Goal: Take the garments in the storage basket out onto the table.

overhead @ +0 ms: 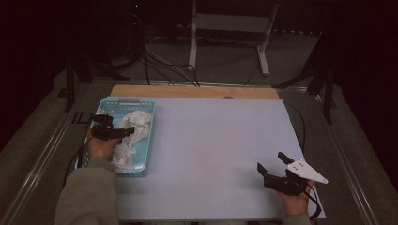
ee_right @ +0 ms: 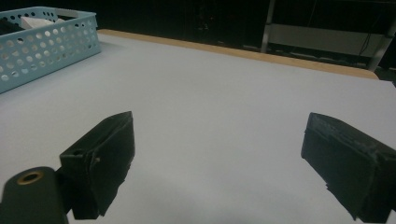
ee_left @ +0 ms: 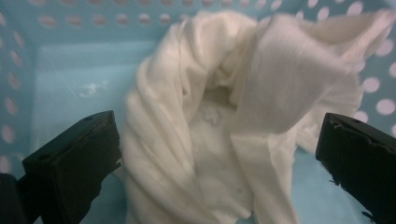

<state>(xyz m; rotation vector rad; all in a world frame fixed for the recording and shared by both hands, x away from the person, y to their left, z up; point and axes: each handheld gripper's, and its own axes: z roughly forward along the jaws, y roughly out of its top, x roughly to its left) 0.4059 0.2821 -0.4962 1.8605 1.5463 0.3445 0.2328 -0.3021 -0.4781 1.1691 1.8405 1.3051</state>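
White cloth (overhead: 131, 133) lies bunched in a pale blue basket (overhead: 149, 140) at the left of the high view, on the near-left part of a grey-white table (overhead: 220, 150). In that view the person's left hand (overhead: 100, 146) and the left gripper (overhead: 123, 132) cover part of the cloth, so its near-left folds are hidden, and the dim light makes the creases hard to read. The left gripper view is sharper: the cloth (ee_left: 219, 126) stands in tall crumpled folds against the basket's dotted wall (ee_left: 373, 84), its lower end cut off by the bottom of the frame, and the left gripper (ee_left: 217, 154) has its jaws spread wide, one at the lower left and one at the lower right of the frame, with the cloth between them but not pinched. Whether either jaw touches the cloth cannot be told. The left forearm comes up from the bottom left of the high view in an olive sleeve (overhead: 87, 197), the wrist bent over the basket's near-left rim. At the lower right of the high view the right hand (overhead: 296, 201) holds the right gripper (overhead: 271, 161) low over bare table, well apart from the basket, jaws spread and empty. In the right gripper view those jaws (ee_right: 219, 154) gape over the table, with the basket (ee_right: 51, 46) in the upper left corner, cut off by the frame edge.
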